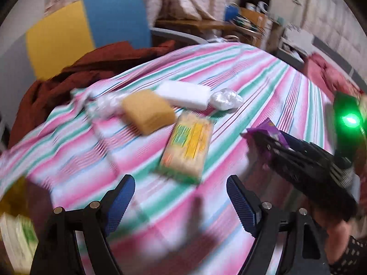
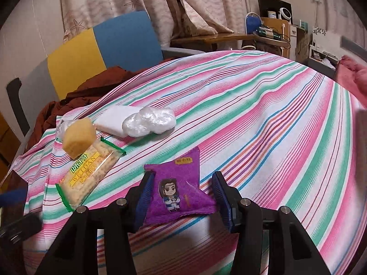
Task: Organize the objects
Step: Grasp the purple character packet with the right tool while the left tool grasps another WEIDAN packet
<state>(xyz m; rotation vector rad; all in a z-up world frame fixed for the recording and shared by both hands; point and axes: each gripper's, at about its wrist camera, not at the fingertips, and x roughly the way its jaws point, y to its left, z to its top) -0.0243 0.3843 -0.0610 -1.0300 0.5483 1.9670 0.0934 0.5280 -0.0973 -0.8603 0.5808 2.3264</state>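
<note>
My right gripper (image 2: pixel 182 197) is shut on a purple snack packet (image 2: pixel 179 192) with a cartoon figure, its blue pads pressing on both side edges just above the striped cloth (image 2: pixel 252 114). The left wrist view shows that gripper (image 1: pixel 263 142) at the right, holding the purple packet (image 1: pixel 268 130). To its left lie a green-edged biscuit packet (image 2: pixel 87 176), a yellow sponge (image 2: pixel 79 137), a white block (image 2: pixel 110 120) and a wad of clear plastic (image 2: pixel 149 121). My left gripper (image 1: pixel 181 204) stands open over the cloth, nothing between its fingers, just short of the biscuit packet (image 1: pixel 188 151).
A blue and yellow chair (image 2: pixel 103 43) with a brown cloth (image 2: pixel 91 87) draped on it stands behind the table's left edge. A cluttered desk (image 2: pixel 263 36) is at the back right, pink bedding (image 2: pixel 353 73) at the far right. A white and green box (image 1: pixel 16 236) shows at lower left.
</note>
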